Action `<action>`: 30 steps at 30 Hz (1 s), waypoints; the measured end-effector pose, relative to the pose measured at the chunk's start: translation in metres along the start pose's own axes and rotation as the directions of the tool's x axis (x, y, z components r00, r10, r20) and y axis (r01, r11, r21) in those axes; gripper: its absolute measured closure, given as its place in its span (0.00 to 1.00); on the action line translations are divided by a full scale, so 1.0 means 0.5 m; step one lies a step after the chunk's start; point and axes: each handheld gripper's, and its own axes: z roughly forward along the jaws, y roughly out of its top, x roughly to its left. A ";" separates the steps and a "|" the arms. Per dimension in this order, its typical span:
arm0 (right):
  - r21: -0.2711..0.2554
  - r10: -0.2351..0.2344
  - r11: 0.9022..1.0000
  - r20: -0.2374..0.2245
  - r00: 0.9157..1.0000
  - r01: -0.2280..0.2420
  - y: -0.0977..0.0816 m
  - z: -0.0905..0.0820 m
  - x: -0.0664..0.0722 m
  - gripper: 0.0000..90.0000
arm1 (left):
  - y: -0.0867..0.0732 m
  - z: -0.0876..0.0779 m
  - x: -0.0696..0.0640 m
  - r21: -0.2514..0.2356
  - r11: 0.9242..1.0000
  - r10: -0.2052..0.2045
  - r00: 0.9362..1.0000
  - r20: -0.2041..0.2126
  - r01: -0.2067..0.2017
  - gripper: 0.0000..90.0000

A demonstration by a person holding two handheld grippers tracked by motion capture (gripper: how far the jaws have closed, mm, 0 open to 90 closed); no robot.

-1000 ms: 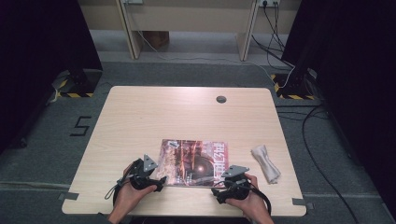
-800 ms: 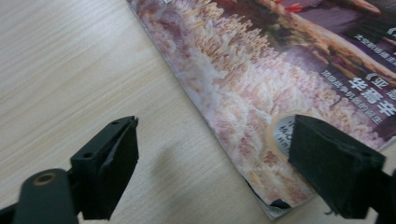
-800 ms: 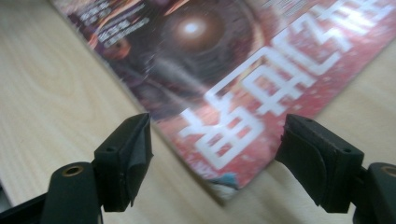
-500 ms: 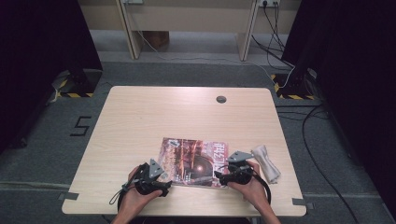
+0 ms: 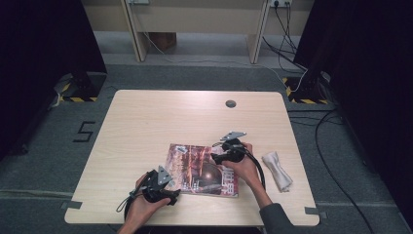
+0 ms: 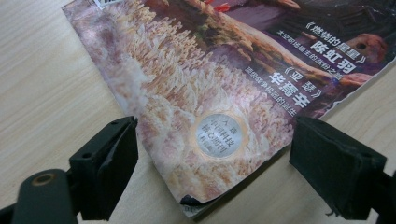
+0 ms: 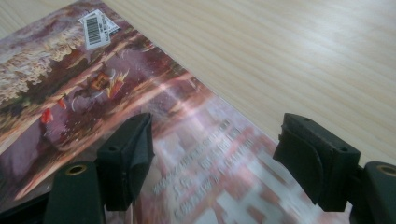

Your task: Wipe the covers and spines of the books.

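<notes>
Only high view: cloth [image 5: 277, 169] nr magazine [image 5: 202, 169].

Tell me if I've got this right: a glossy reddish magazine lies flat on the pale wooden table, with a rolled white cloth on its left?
Not quite. In the high view the rolled white cloth lies to the right of the glossy reddish magazine, which does lie flat on the pale wooden table.

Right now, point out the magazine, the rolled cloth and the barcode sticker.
magazine [image 5: 197, 168]: high view, middle of the cover.
rolled cloth [image 5: 277, 170]: high view, middle of the roll, right of the magazine.
barcode sticker [image 7: 95, 29]: right gripper view, centre of the white label.
</notes>
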 end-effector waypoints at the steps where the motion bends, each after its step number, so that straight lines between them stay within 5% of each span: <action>1: 0.007 -0.008 1.000 -0.003 1.000 0.008 0.005 0.011 -0.001 0.30 | -0.001 0.000 0.000 -0.001 1.000 -0.004 1.000 0.002 0.004 0.16; 5: 0.053 -0.034 0.998 -0.008 0.999 0.035 0.021 0.040 -0.001 0.30 | 0.000 0.000 0.000 0.000 1.000 0.003 1.000 0.004 -0.003 0.17; 9: 0.059 -0.027 0.998 -0.053 0.998 0.030 0.029 0.054 -0.004 0.30 | -0.001 -0.002 0.000 -0.004 1.000 0.001 1.000 0.007 -0.001 0.19; 13: 0.033 -0.010 0.999 -0.043 0.999 0.012 0.019 0.052 -0.001 0.29 | 0.000 0.002 0.002 0.003 1.000 -0.001 1.000 0.004 0.001 0.16; 22: 0.049 -0.012 0.999 -0.028 1.000 0.014 -0.030 0.001 0.004 0.28 | 0.005 0.008 0.032 0.009 1.000 -0.018 0.998 -0.055 0.018 0.16; 30: 0.038 0.005 0.999 -0.017 1.000 -0.004 -0.095 -0.057 0.024 0.27 | 0.030 0.035 0.062 0.002 1.000 -0.010 0.989 -0.148 0.010 0.18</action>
